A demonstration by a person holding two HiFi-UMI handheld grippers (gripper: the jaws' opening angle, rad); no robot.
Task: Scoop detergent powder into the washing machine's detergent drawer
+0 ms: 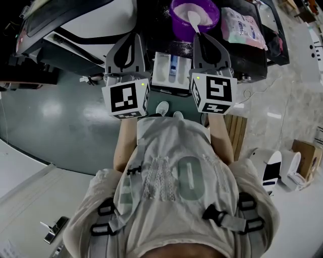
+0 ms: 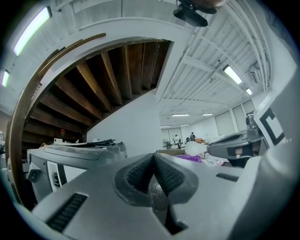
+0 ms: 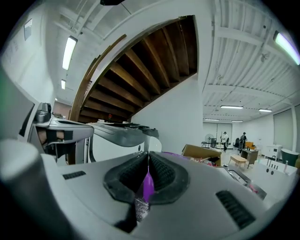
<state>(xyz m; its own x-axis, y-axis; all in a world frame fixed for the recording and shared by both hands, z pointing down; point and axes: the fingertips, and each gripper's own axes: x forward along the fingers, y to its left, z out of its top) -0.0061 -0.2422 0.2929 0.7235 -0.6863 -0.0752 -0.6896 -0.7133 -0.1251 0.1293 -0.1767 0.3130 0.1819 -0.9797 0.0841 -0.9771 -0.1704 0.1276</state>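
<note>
– Up in the head view, what's cut off or hidden?
– A person's shirt point(image 1: 174, 181) fills the lower half, and the two marker cubes cover both hands. The left gripper point(image 1: 132, 36) and right gripper point(image 1: 199, 36) flank the open detergent drawer point(image 1: 162, 70). Beyond it, the scoop point(image 1: 193, 19) lies in the powder point(image 1: 182, 9) inside a purple tub point(image 1: 176, 17) on the washing machine's dark top point(image 1: 247, 56). The scoop's handle runs back to the right gripper's tip.
– Any writing?
– The print on the pink bag point(image 1: 242, 26) is too small to read. The cubes show only black-and-white squares.
– And the left gripper view?
– Its pads meet at the front with nothing between them. To the right, the scoop's white bowl sits at the other gripper's tip. The jaw body hides most of the tub.
– The right gripper view?
– Its jaws are pressed onto a thin white strip, the handle seen edge-on. A purple sliver point(image 3: 148, 185) shows in the gap below, and I can't tell what it is. The drawer is out of sight. A cardboard box point(image 3: 201, 152) stands beyond.
</note>
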